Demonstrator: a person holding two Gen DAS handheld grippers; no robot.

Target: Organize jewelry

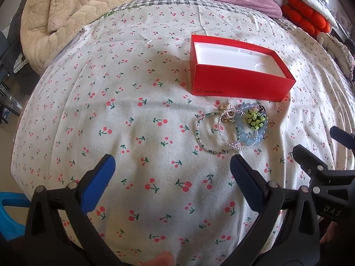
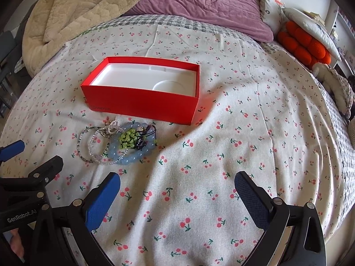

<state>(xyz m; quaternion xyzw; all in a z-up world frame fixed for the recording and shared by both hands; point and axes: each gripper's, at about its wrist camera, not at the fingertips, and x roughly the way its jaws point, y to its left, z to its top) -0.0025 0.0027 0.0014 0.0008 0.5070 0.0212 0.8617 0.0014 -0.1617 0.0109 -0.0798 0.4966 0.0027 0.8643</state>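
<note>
An open red box (image 1: 239, 85) (image 2: 142, 104) with a white insert lies on the cherry-print bedspread (image 1: 133, 122), nothing in it. Just in front of it sits a heap of jewelry: a blue bead bracelet (image 1: 250, 133) (image 2: 133, 153), a green bead cluster (image 1: 255, 119) (image 2: 128, 138), clear bead bracelets (image 1: 224, 133) (image 2: 93, 148) and a thin green-and-clear bracelet (image 1: 204, 141). My left gripper (image 1: 172, 161) hovers open, short of the heap and to its left. My right gripper (image 2: 177, 180) is open, near and right of the heap. Both hold nothing.
A beige quilted blanket (image 1: 66, 15) is piled at the back left, a purple duvet (image 2: 199, 4) behind. Orange cushion (image 2: 304, 44) and pillows sit at the back right. The right gripper's body (image 1: 321, 173) shows in the left view; a blue plastic object (image 1: 11, 217) at lower left.
</note>
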